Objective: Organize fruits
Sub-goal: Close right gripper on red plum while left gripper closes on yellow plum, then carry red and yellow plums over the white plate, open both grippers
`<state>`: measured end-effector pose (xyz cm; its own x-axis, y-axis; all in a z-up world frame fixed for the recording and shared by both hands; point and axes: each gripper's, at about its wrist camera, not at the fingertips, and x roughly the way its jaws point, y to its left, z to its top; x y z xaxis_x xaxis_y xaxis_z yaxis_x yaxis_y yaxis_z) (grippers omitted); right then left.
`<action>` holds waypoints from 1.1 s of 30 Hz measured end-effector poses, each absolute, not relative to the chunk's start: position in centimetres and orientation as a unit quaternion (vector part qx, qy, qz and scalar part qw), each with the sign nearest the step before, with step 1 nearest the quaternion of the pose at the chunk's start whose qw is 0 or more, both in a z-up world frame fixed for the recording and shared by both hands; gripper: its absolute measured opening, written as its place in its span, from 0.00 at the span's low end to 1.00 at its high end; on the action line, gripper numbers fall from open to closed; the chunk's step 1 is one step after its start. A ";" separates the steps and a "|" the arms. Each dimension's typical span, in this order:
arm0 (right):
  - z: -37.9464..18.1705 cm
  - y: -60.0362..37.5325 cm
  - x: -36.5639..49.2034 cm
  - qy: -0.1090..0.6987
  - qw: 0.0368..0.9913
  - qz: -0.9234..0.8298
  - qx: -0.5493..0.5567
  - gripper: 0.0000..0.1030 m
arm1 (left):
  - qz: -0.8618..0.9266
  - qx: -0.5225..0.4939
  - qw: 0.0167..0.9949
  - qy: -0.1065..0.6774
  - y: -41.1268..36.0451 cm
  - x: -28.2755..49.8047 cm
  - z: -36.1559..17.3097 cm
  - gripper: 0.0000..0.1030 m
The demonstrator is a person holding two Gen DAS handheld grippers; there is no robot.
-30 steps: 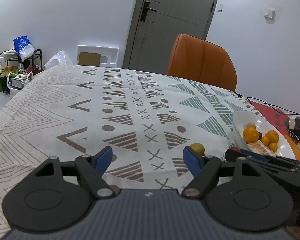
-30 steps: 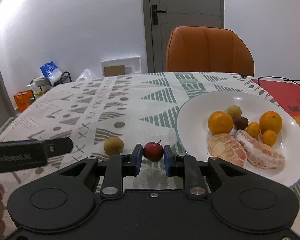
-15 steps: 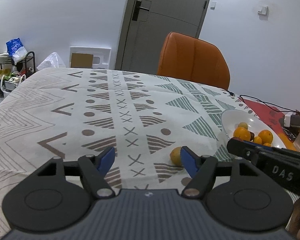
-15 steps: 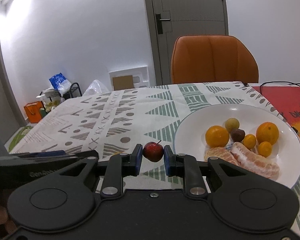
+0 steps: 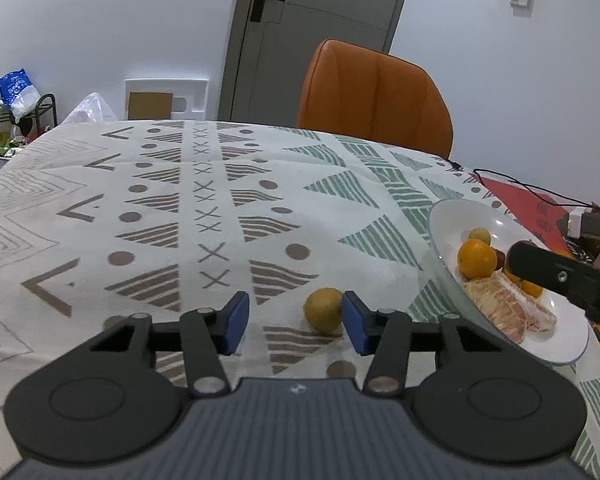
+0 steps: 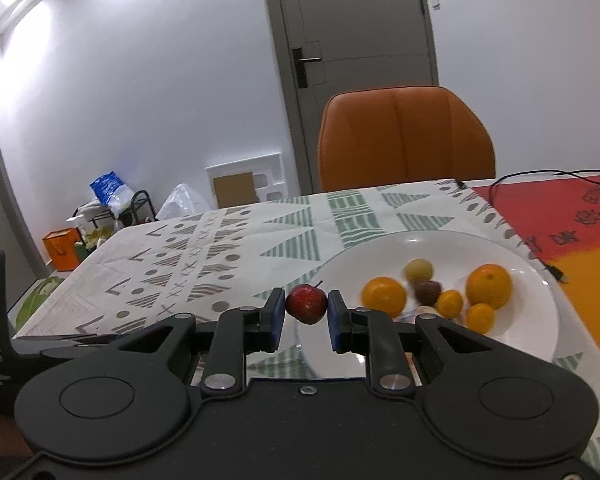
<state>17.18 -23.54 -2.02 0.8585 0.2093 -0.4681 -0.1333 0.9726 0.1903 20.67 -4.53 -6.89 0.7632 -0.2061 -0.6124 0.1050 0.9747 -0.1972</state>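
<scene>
A small yellow-green fruit (image 5: 323,310) lies on the patterned tablecloth (image 5: 220,208), between the blue pads of my left gripper (image 5: 296,322). The jaws are closing; the right pad (image 5: 353,322) is right beside the fruit and the left pad is still well apart from it. My right gripper (image 6: 304,316) is shut on a small red fruit (image 6: 306,303), held in the air just left of the white plate (image 6: 379,256). The plate (image 5: 447,224) holds oranges (image 6: 488,286), small fruits and peeled segments (image 5: 507,308). The right gripper's black body (image 5: 559,276) reaches over the plate.
An orange chair (image 5: 373,96) stands at the table's far side in front of a grey door (image 5: 319,20). A red mat (image 6: 559,216) with black cables lies right of the plate. A rack with bags (image 5: 16,108) stands on the floor at far left.
My left gripper has moved in on the yellow-green fruit and its jaws have narrowed. The right gripper has risen and carried the red fruit toward the plate.
</scene>
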 end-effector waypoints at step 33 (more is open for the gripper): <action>-3.0 -29.7 15.6 0.248 0.963 0.034 0.100 0.20 | -0.117 -0.057 0.937 0.323 -8.1 20.5 -5.9 0.20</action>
<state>15.57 -29.69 -3.04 0.8742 0.1160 -0.4715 -0.0167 0.9776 0.2097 20.47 -8.11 -5.95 0.7640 -0.2558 -0.5924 0.1820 0.9662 -0.1826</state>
